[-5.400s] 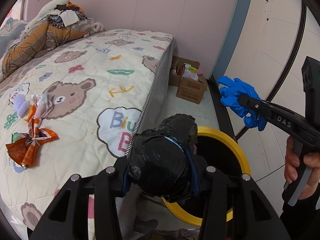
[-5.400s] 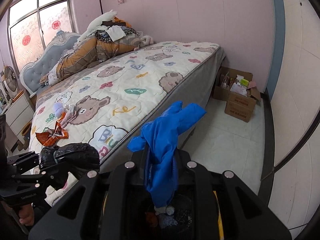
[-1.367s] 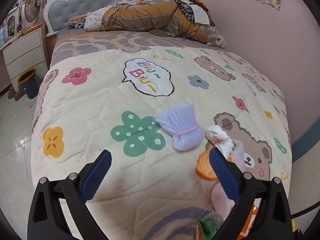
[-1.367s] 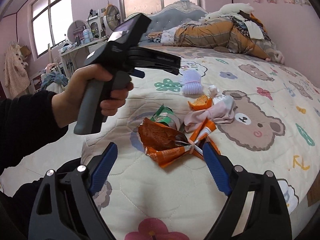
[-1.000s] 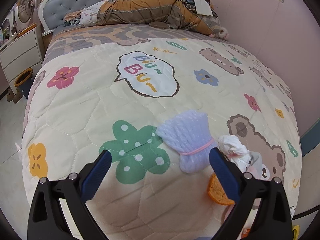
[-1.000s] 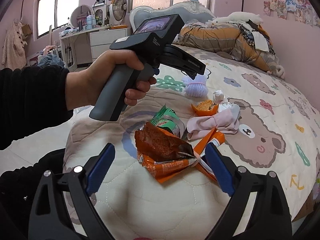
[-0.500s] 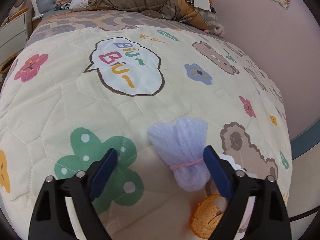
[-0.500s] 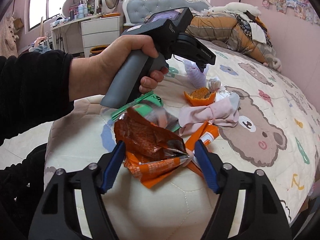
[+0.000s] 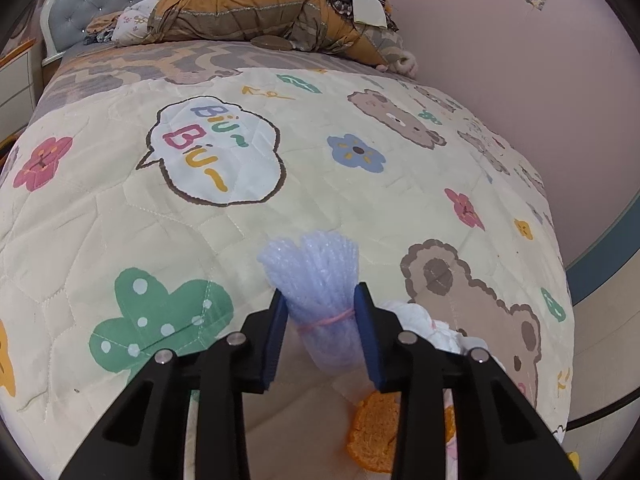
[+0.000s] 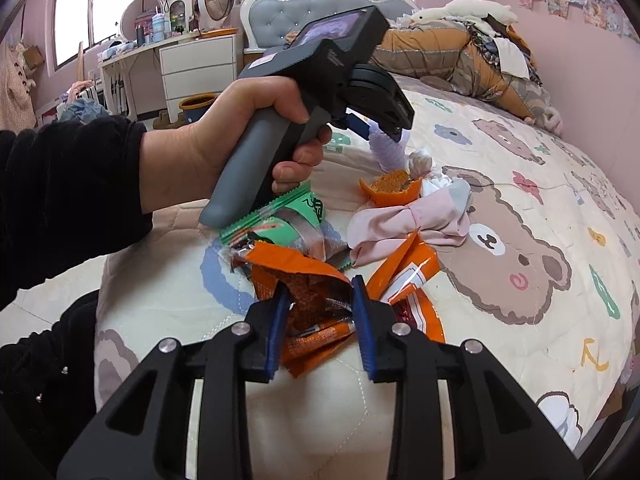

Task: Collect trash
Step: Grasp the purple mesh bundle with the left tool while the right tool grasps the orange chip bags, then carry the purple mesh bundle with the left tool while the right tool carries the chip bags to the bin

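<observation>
1. Left gripper (image 9: 320, 300): its jaws are closing, with the lavender foam net bundle (image 9: 316, 280) between them. The blue pads flank the bundle at its pink tie band and look to be touching both sides.
2. Location of the bundle: it lies on the cartoon quilt (image 9: 120, 208), fanned end pointing far, narrow end pointing near toward the camera. Its long axis runs near to far, in line with the gripper, so the jaws cross it at the waist.
3. Right gripper (image 10: 318, 296): its jaws are closing, with the crumpled orange snack wrapper (image 10: 308, 292) between them. The pads appear to press on the wrapper's raised brown fold.
4. Location of the wrapper: near edge of the bed, directly ahead of the right gripper. A green packet (image 10: 288, 220) lies just beyond it to the left, and a pink cloth (image 10: 404, 224) just beyond to the right.
5. Other litter: an orange peel (image 10: 390, 190) sits farther along, near the left gripper, with a white knotted wad (image 10: 418, 160) just beside it.
6. Judgement: each gripper already has 1 item centred, so the next move calls for a straight lift. The wrapper is springy and may slip. A second orange wrapper (image 10: 408, 276) touches it on the right and could drag along.
7. The left hand (image 10: 224, 148) holds its tool above the green packet.
</observation>
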Available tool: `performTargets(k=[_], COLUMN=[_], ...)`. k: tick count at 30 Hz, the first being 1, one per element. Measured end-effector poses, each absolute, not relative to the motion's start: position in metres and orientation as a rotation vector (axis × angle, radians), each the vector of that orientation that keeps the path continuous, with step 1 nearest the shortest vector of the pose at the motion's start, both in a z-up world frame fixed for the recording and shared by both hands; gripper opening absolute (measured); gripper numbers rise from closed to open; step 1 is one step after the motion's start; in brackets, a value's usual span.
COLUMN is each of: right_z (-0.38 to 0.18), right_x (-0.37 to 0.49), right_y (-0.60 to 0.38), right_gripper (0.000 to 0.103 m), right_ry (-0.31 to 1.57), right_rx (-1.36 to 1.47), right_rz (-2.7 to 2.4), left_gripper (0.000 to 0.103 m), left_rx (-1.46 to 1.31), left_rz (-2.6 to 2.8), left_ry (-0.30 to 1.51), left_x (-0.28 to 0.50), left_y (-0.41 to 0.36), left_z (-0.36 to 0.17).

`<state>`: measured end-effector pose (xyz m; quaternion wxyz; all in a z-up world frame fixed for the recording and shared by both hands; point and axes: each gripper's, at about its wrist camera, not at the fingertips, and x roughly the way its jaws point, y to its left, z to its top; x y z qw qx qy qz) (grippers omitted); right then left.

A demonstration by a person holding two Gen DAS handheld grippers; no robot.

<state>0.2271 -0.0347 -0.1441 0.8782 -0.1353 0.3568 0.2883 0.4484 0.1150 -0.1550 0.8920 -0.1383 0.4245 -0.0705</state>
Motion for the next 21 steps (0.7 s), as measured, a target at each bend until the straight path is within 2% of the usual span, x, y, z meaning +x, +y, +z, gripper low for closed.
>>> performTargets(k=[21], right_z=[-0.094], right_x=[0.171], right_y=[-0.077], right_gripper=[0.029], right_ry=[0.704], right_rx=[-0.162], right_rz=[0.571], left_gripper=[0.031], left_rx=[-0.327], left_rz=[-0.103], left_ry=[0.810], left_x=[0.391], left_y=[0.138], left_z=[-0.106])
